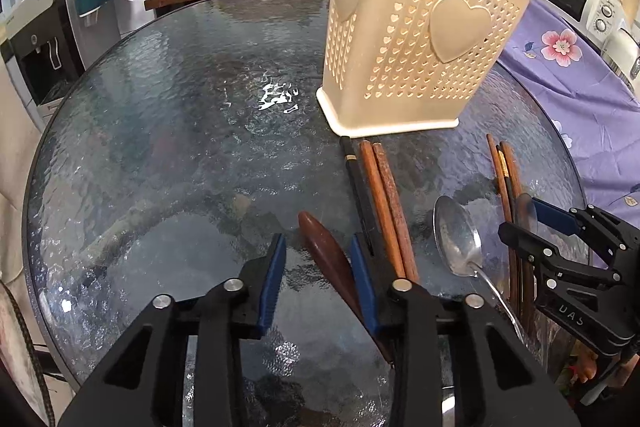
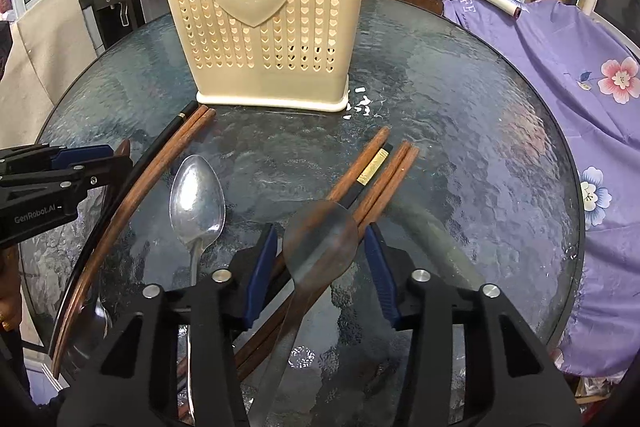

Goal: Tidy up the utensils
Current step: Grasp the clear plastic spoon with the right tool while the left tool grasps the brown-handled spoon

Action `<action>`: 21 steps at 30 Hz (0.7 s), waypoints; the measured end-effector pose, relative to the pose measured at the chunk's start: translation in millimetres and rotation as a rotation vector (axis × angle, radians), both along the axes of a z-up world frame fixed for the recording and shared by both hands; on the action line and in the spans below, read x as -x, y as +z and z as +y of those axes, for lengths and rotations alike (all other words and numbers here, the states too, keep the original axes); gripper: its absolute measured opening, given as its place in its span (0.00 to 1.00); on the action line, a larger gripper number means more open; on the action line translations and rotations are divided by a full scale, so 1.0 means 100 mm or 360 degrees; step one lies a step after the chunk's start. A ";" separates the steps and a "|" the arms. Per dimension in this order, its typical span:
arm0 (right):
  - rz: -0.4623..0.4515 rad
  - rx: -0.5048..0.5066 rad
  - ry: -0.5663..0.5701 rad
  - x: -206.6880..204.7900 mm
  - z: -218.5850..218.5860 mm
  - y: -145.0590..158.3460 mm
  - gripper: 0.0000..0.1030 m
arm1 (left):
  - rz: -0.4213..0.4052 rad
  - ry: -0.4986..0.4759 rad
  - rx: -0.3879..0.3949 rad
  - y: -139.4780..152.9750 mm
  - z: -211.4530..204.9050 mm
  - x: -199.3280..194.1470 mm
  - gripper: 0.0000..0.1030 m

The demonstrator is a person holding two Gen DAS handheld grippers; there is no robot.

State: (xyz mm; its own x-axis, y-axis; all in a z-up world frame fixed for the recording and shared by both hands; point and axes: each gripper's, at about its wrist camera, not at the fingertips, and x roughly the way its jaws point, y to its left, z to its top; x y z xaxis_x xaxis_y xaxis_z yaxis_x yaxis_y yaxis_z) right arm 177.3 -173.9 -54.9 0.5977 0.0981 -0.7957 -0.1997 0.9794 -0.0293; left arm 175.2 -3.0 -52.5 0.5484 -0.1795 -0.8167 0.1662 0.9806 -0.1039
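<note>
Utensils lie before basket (image 2: 260, 15); each hand-held gripper (image 1: 318, 259) (image 2: 322, 251) part-open, straddling a spoon, gripping nothing.

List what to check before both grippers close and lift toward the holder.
1. Left gripper straddles the dark wooden utensil: ok; it sits against one pad, with a gap at the other.
2. Right gripper straddles the translucent spoon: ok; neither pad is pressing.
3. Translucent spoon lies free of other utensils: not ok; it rests across the chopsticks.
4. Metal spoon clear of both grippers: ok.
5. Beige holder upright on the glass table: ok.
6. Holder's top opening clear: cannot tell; it is out of view.
</note>
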 end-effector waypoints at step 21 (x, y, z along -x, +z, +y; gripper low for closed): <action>-0.0166 -0.0076 0.0033 0.08 -0.04 0.23 0.36 | -0.0210 0.0065 0.0088 0.32 0.09 0.01 0.16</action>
State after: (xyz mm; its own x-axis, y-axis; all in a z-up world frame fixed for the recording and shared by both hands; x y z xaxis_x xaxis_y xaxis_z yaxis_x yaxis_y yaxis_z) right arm 169.5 -178.0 -31.5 0.6745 0.1475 -0.7234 -0.2180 0.9759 -0.0042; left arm 174.5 5.5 -20.1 0.6581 -0.1978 -0.7265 0.1422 0.9802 -0.1381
